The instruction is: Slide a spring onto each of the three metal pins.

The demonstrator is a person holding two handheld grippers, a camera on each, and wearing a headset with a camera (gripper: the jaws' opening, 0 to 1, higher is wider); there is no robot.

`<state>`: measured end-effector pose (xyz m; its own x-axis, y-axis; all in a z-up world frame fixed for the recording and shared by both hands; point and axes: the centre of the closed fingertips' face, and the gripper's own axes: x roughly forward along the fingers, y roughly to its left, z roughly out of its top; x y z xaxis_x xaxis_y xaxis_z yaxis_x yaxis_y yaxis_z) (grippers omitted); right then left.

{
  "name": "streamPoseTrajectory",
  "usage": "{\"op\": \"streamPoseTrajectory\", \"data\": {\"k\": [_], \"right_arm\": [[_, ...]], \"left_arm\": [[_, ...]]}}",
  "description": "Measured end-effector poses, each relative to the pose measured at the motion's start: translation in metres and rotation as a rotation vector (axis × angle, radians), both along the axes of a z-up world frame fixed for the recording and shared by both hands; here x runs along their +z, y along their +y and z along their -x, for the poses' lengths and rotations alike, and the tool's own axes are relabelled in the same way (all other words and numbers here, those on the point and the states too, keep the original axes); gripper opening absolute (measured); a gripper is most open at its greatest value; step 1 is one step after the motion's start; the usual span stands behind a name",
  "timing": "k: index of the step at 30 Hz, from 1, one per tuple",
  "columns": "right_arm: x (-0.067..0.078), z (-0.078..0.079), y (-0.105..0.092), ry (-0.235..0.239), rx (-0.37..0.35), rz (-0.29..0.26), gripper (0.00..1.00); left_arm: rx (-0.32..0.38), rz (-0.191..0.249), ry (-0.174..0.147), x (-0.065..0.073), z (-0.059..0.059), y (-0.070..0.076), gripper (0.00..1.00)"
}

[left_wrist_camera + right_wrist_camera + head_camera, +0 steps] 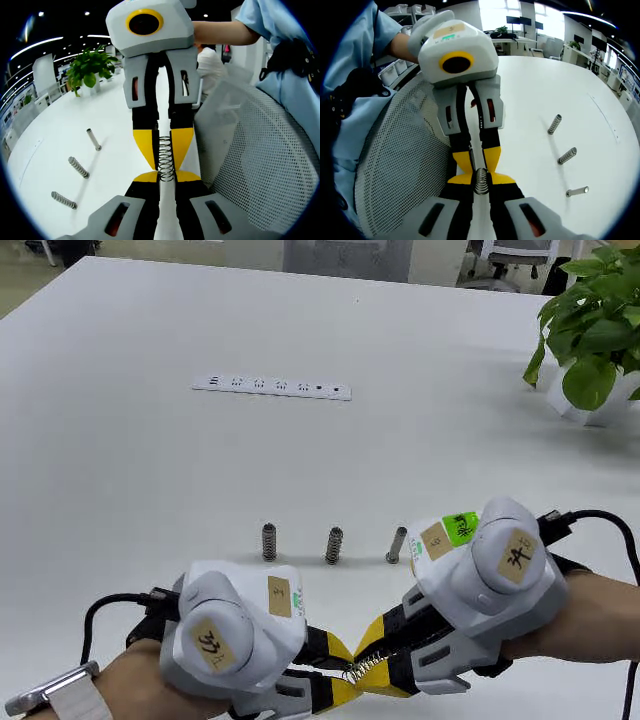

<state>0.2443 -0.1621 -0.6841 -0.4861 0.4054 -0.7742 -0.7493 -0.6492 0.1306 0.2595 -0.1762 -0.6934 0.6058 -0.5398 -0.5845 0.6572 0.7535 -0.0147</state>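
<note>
**Both claws on one spring, the last pin bare**

My left claw (335, 672) is pressed in on one end of the loose spring (356, 668), low over the near edge of the table (120, 440). The spring's long axis runs from claw to claw, tilted slightly in the head view. It lies lengthwise between the jaws of my right claw (380, 655), which pinch it from the opposite side. The two sets of tips meet nose to nose.

In the left gripper view the spring (165, 156) stands straight up the picture. Its lower end sits between the yellow tips of the left claw (167, 176). In the right gripper view the spring (480, 181) points almost at the lens, nested in the right claw (481, 179).

Beyond the claws, three pins stand in a row across the table. The left pin (269, 541) and the middle pin (334, 545) each wear coils. The right pin (397, 545) is bare metal.
</note>
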Motion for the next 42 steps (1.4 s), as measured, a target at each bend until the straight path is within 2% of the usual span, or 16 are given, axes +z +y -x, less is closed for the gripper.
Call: {"op": "streamPoseTrajectory", "data": {"k": [9,21,29,32,36,40,42], "right_arm": [[-0.002,0.001,-0.001,-0.013,0.012,0.002,0.12],[0.000,-0.001,0.003,-0.031,0.022,-0.013,0.12],[-0.001,-0.008,0.005,-0.043,0.008,-0.021,0.12],[-0.001,-0.014,0.006,-0.049,-0.007,-0.024,0.12],[0.000,-0.020,0.006,-0.061,-0.012,-0.024,0.12],[-0.001,-0.025,0.006,-0.079,-0.008,-0.017,0.12],[0.000,-0.026,0.007,-0.081,-0.007,-0.015,0.12]], "left_arm": [[0.023,0.015,-0.002,-0.002,0.000,-0.001,0.10],[0.088,0.028,-0.021,-0.001,0.002,0.009,0.12],[0.163,0.016,-0.020,-0.002,0.007,0.026,0.30],[0.213,0.028,-0.014,-0.002,0.008,0.035,0.37],[0.247,0.006,-0.021,-0.003,0.011,0.045,0.47],[0.333,0.013,-0.039,-0.001,0.011,0.059,0.60],[0.361,0.024,-0.037,0.000,0.012,0.065,0.64]]}}
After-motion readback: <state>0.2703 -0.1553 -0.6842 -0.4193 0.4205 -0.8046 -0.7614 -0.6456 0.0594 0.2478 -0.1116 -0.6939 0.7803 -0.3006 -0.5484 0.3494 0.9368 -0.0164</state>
